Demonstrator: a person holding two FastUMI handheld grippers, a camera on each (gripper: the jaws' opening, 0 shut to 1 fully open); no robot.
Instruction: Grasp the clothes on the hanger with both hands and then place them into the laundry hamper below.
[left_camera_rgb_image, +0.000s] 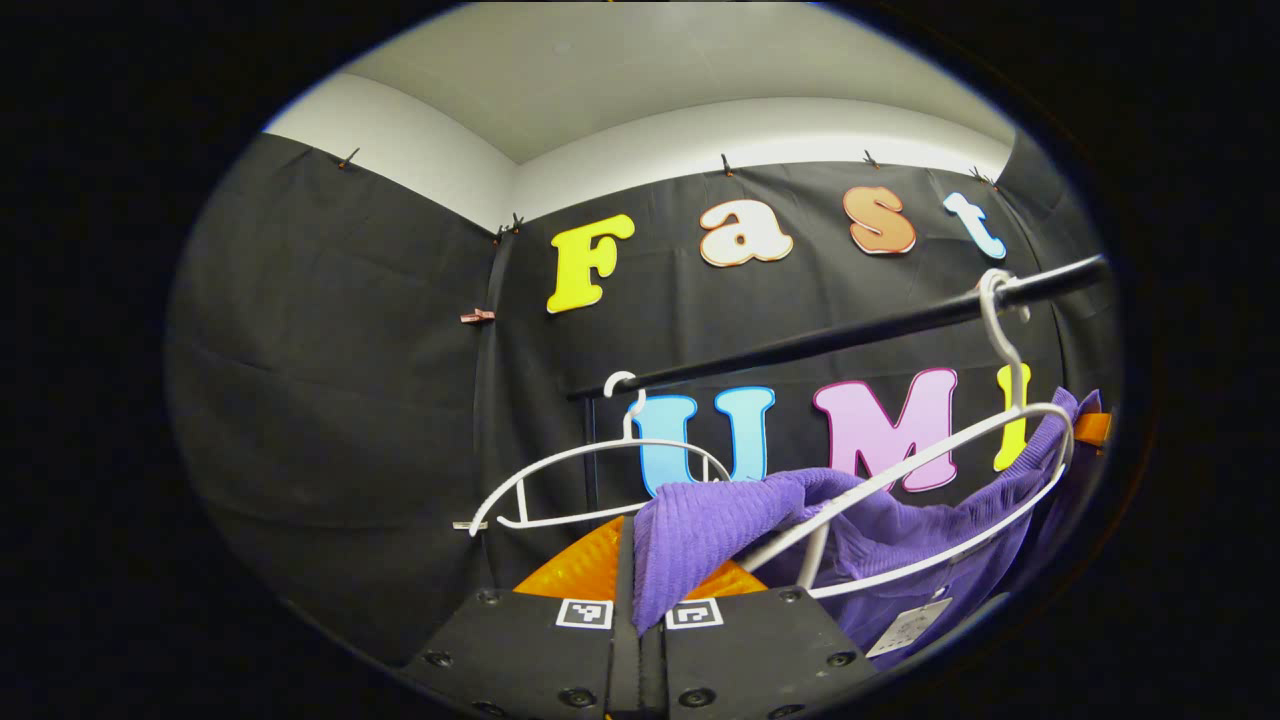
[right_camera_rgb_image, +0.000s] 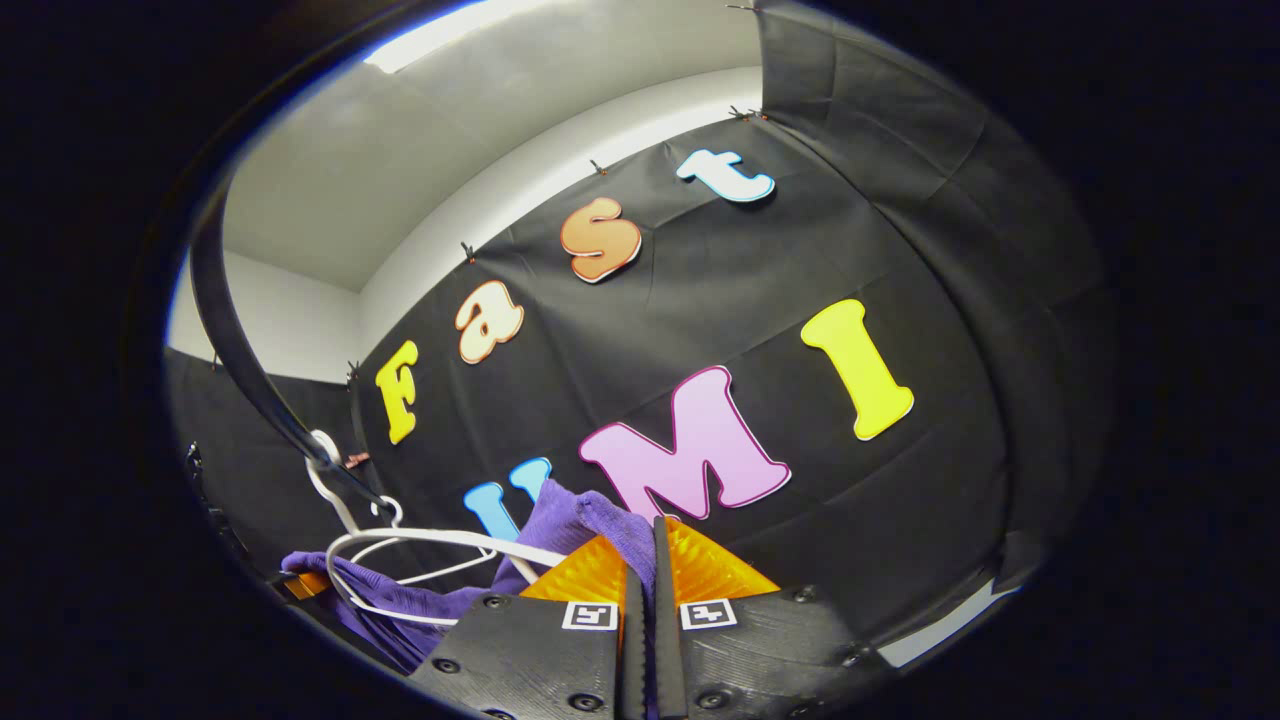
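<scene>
In the left gripper view, the left gripper (left_camera_rgb_image: 640, 585) is pinching a fold of the purple garment (left_camera_rgb_image: 880, 520) between its closed fingers. The garment is draping over a white hanger (left_camera_rgb_image: 920, 470) hooked on the black rail (left_camera_rgb_image: 850, 335), with an empty white hanger (left_camera_rgb_image: 590, 480) hanging farther along.

In the right gripper view, the right gripper (right_camera_rgb_image: 645, 590) is clamping the same purple garment (right_camera_rgb_image: 570, 525) between its closed fingers, beside the white hanger (right_camera_rgb_image: 430, 540) under the rail (right_camera_rgb_image: 235, 340).
</scene>
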